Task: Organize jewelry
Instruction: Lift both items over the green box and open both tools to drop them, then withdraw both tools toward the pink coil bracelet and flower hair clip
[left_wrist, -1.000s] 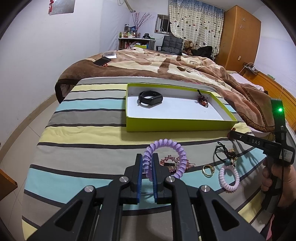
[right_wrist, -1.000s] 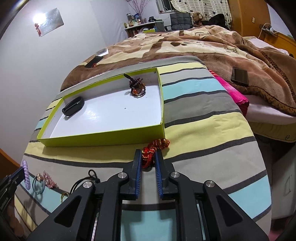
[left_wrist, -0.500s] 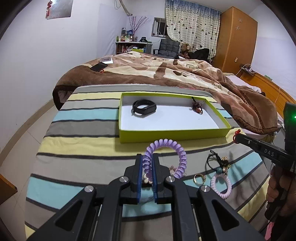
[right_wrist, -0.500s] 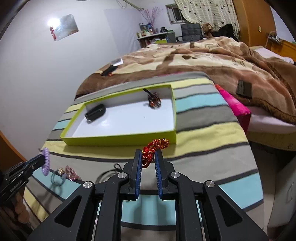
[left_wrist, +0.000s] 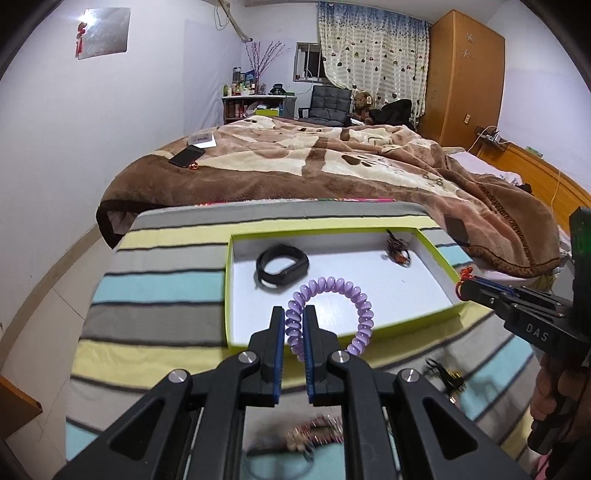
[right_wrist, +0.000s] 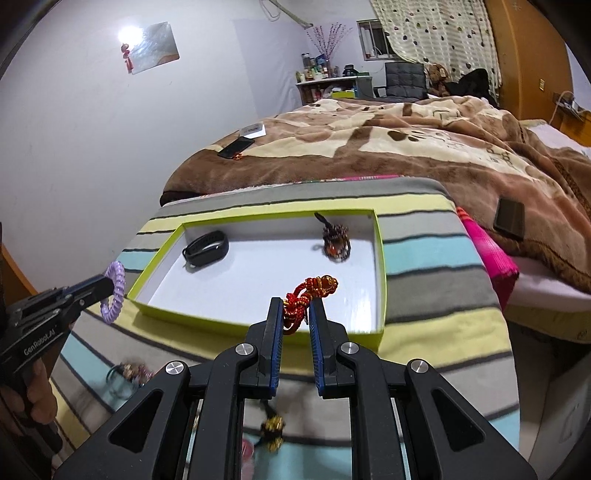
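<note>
Now the left gripper is clamped on the purple coil bracelet, the loop hanging above the near edge of the green tray; the right gripper is pinched on the red knotted cord charm, held above the tray's near right part; inside the tray, the black fitness band lies far left and a dark beaded bracelet sits far right; the tray rests on the striped cloth; on the cloth nearer the camera, blurred trinkets lie loose, too smeared to identify; the brown blanket covers the bed beyond.
</note>
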